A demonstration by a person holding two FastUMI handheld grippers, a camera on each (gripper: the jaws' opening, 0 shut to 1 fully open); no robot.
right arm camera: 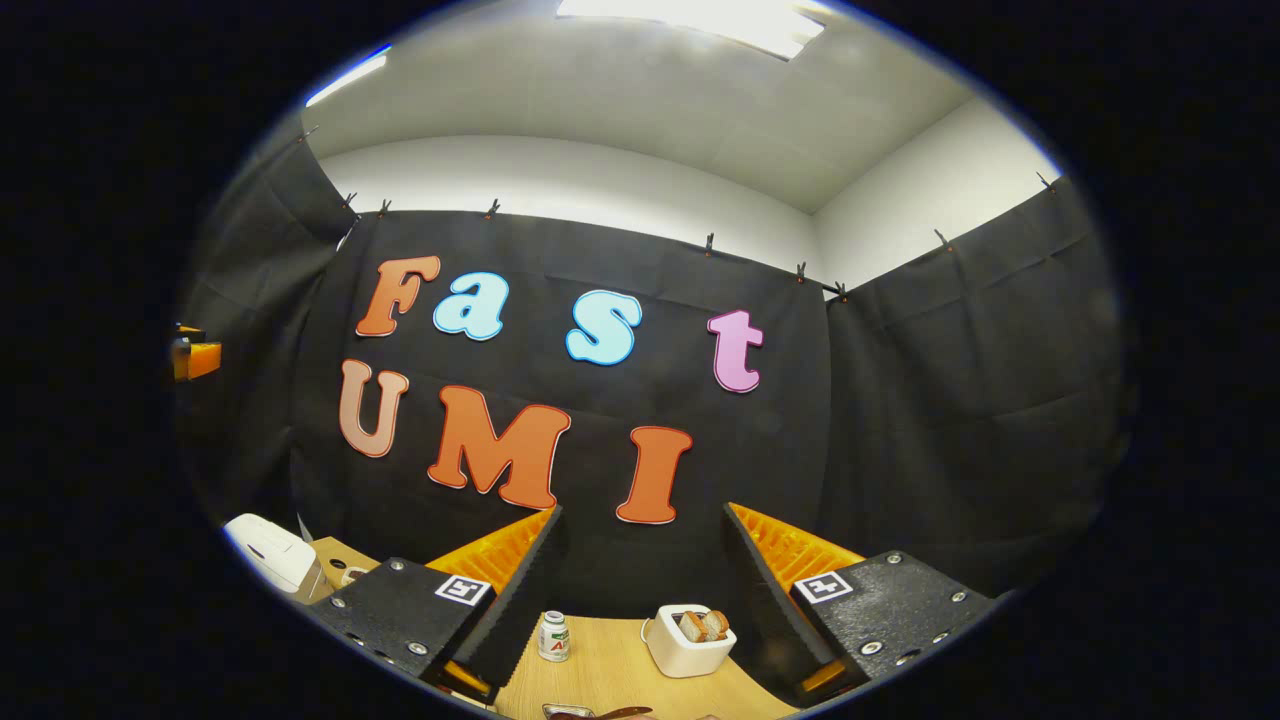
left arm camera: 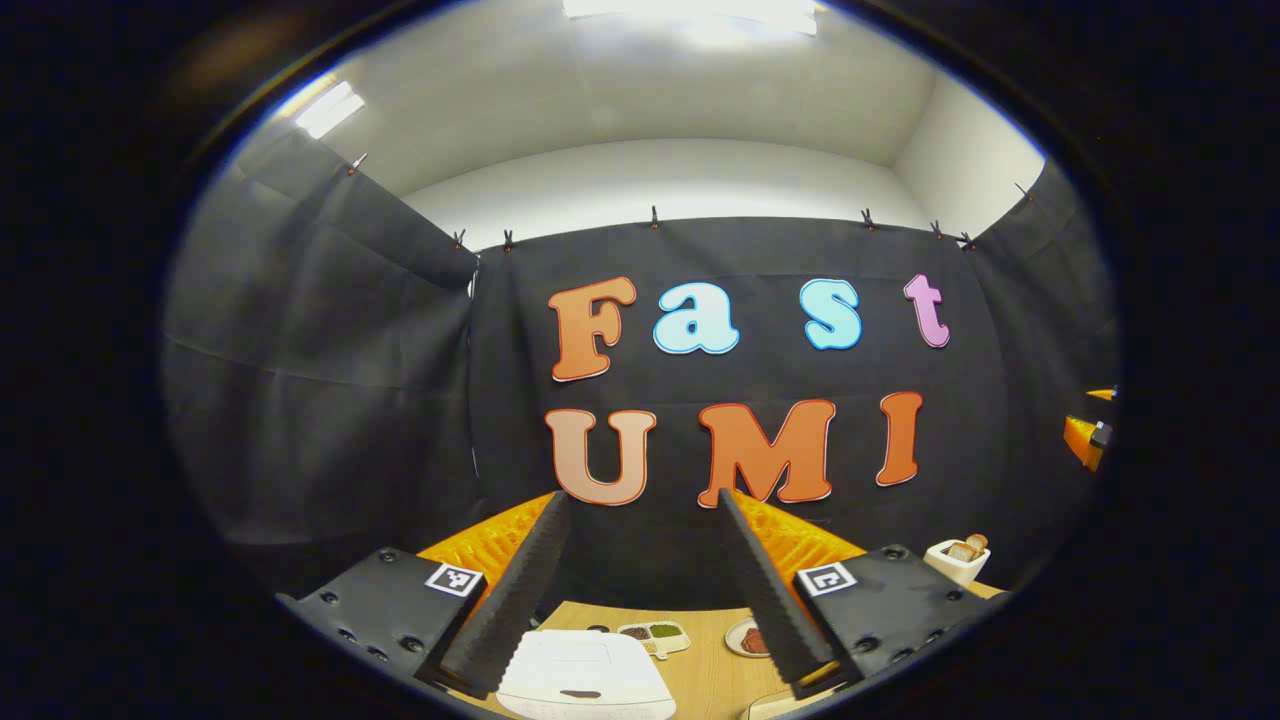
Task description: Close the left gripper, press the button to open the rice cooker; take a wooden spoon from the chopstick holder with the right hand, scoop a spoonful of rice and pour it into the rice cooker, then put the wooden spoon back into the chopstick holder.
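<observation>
The white rice cooker (left arm camera: pixel 585 680) sits low in the left gripper view with its lid down and a dark mark on its top. My left gripper (left arm camera: pixel 642 500) hangs open above and behind it, nothing between its fingers. The white chopstick holder (left arm camera: pixel 958 560) with wooden spoon ends stands at the right of the table. In the right gripper view the same holder (right arm camera: pixel 690 640) lies just below and between the fingers of my open right gripper (right arm camera: pixel 645 512), which holds nothing. The rice cooker (right arm camera: pixel 270 550) shows far left there.
A divided dish of grains (left arm camera: pixel 655 635) and a small plate with something reddish (left arm camera: pixel 750 638) lie behind the cooker on the wooden table (left arm camera: pixel 705 675). A small white bottle (right arm camera: pixel 553 636) stands left of the holder. The other gripper shows at the edges (left arm camera: pixel 1090 435) (right arm camera: pixel 195 358).
</observation>
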